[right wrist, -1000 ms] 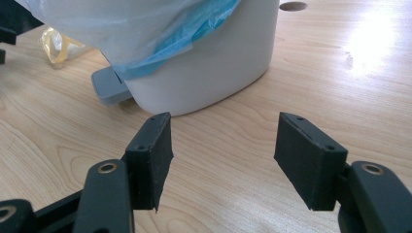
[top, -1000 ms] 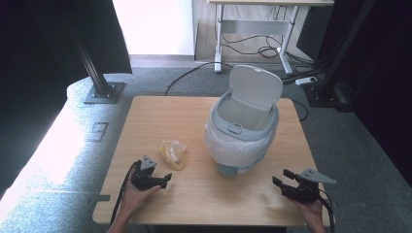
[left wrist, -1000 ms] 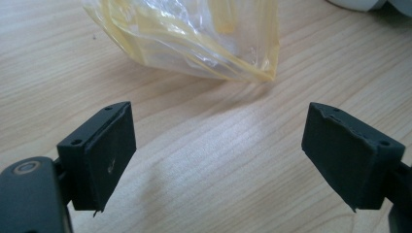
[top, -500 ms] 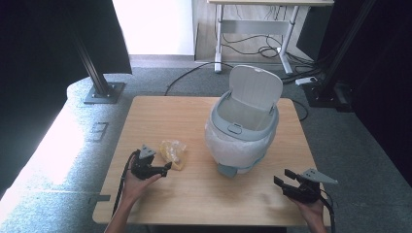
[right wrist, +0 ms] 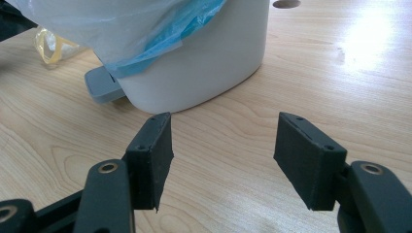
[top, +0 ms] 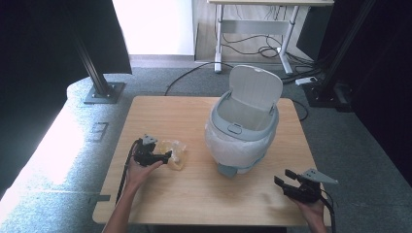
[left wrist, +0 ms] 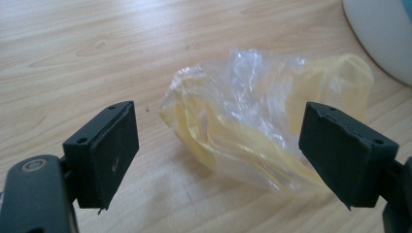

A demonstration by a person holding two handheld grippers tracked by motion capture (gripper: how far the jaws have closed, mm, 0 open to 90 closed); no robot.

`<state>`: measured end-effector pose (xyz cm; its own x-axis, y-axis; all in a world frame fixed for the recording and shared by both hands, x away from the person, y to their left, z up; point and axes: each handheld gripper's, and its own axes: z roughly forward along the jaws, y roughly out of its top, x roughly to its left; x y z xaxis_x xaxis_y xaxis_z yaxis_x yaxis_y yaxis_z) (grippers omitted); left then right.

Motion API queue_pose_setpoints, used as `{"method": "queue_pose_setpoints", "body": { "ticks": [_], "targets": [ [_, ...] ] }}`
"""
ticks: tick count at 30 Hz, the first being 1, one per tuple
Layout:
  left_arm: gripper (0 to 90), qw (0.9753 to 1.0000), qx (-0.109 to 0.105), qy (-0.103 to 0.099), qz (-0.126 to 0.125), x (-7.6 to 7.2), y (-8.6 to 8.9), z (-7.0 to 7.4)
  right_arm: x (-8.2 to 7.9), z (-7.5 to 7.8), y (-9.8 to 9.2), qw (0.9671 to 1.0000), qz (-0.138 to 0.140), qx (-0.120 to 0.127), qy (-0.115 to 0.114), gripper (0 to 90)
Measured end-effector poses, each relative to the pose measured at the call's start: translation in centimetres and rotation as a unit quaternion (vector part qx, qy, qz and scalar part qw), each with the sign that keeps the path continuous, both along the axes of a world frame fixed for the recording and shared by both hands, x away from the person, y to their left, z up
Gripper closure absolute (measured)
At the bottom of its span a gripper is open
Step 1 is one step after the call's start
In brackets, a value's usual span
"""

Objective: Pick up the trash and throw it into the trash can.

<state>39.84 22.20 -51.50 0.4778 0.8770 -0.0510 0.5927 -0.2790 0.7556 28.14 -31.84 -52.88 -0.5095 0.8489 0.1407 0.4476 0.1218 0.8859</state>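
- On the wooden table (top: 194, 194), toward its left side, a crumpled clear-and-yellow plastic bag (top: 175, 153) lay flat on the bare wood, just left of the bin.
- From the left gripper view, that bag (left wrist: 262, 131) sat between the two black jaws, which stood wide apart on either side of it; I could not tell whether either pad was touching the film.
- The left gripper (top: 163, 158) was low over the table at the bag's left edge, held in the person's left hand (top: 138, 170), jaws open and pointing right toward the bin.
- A white pedal bin (top: 243, 131) stood near the middle of the table with its lid tipped up and back, a pale liner folded over its rim and a grey pedal sticking out at its base.
- At the near right corner, the right gripper (top: 284, 179) was held well apart from both bag and bin, its jaws spread and nothing between them.
- In the right gripper view, the open jaws faced the bin's white wall (right wrist: 204, 63), with bare wood between the pads and a blue-edged liner (right wrist: 145, 29) hanging over the bin's side.
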Motion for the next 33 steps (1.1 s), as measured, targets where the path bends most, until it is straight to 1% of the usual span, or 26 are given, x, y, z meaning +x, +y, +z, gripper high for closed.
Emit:
{"method": "queue_pose_setpoints", "body": {
  "ticks": [4,5,6,7,8,9,10,11,14,15,18,21,22,23,24,26,27,28,29,30,31,32,33],
  "targets": [
    [14.3,1.0,-0.002,0.009,-0.004,1.1,-0.1,-0.2,0.0,-0.1,0.0,1.0,0.001,-0.001,0.002,38.5],
    [14.3,0.9999,0.001,0.016,-0.003,1.7,-0.1,-0.6,0.1,-0.1,0.1,1.0,0.002,-0.007,0.002,38.6],
    [14.4,0.9998,0.003,0.02,-0.003,1.9,-0.1,-0.7,0.1,-0.2,0.1,1.0,0.002,-0.007,0.003,38.6],
    [15.0,0.9998,0.003,0.02,-0.003,1.9,-0.1,-0.7,0.1,-0.2,0.1,1.0,0.002,-0.007,0.003,38.6],
    [15.8,0.9996,-0.001,0.029,-0.004,2.2,0.0,-1.2,0.1,-0.3,0.1,1.0,0.003,-0.006,0.005,38.6],
    [16.0,0.9994,-0.003,0.033,-0.005,2.3,0.0,-1.4,0.1,-0.2,0.1,1.0,0.003,-0.005,0.005,38.6],
    [16.2,0.9994,-0.003,0.033,-0.005,2.3,0.0,-1.4,0.1,-0.2,0.1,1.0,0.003,-0.005,0.005,38.6],
    [16.6,0.9993,-0.002,0.038,-0.006,2.3,0.0,-1.8,0.1,-0.2,0.0,1.0,0.004,-0.003,0.004,38.5],
    [18.9,0.9992,-0.004,0.04,-0.006,2.3,0.0,-2.1,0.0,-0.1,0.0,1.0,0.002,-0.002,0.003,38.6],
    [22.6,0.9991,-0.006,0.043,-0.005,2.3,0.0,-2.4,0.0,-0.1,-0.1,1.0,0.001,0.001,0.004,38.6],
    [31.5,0.9989,-0.011,0.046,-0.005,2.2,0.0,-2.7,0.0,-0.2,-0.1,1.0,-0.001,0.001,0.004,38.6],
    [34.1,0.999,-0.013,0.043,-0.005,2.1,0.1,-2.9,0.0,-0.2,0.0,1.0,0.0,-0.002,0.004,38.6],
    [38.6,0.9989,-0.015,0.044,-0.005,2.1,0.1,-3.0,0.0,-0.2,0.0,1.0,0.001,-0.004,0.005,38.6],
    [38.6,0.9989,-0.017,0.044,-0.006,2.1,0.1,-3.0,0.0,-0.2,0.0,1.0,0.001,-0.004,0.005,38.6],
    [44.7,0.999,-0.019,0.039,-0.009,2.0,0.1,-3.0,0.0,-0.3,0.0,1.0,0.001,-0.005,0.005,38.6],
    [51.5,0.999,-0.019,0.038,-0.011,1.9,0.1,-3.0,0.0,-0.2,-0.1,1.0,0.0,-0.005,0.004,38.7],
    [51.5,0.999,-0.02,0.037,-0.013,1.9,0.0,-3.1,0.0,-0.2,-0.1,1.0,0.0,-0.005,0.004,38.7],
    [57.9,0.999,-0.023,0.035,-0.013,1.7,0.0,-3.1,0.0,-0.2,-0.1,1.0,-0.001,-0.004,0.004,38.8],
    [60.5,0.999,-0.023,0.035,-0.013,1.7,0.0,-3.1,0.0,-0.2,-0.1,1.0,-0.001,-0.004,0.004,38.8],
    [60.5,0.999,-0.024,0.035,-0.014,1.7,-0.1,-3.1,0.0,-0.2,-0.2,1.0,-0.002,-0.004,0.004,38.9],
    [62.7,0.999,-0.024,0.034,-0.016,1.6,-0.1,-3.1,0.0,-0.2,-0.2,1.0,-0.002,-0.004,0.004,38.9],
    [68.2,0.999,-0.025,0.032,-0.019,1.5,-0.1,-3.1,0.0,-0.2,-0.2,1.0,-0.003,-0.004,0.003,38.9],
    [70.2,0.999,-0.026,0.031,-0.02,1.4,0.0,-3.1,0.0,-0.2,-0.2,1.0,-0.003,-0.004,0.003,38.9]
  ]
}}
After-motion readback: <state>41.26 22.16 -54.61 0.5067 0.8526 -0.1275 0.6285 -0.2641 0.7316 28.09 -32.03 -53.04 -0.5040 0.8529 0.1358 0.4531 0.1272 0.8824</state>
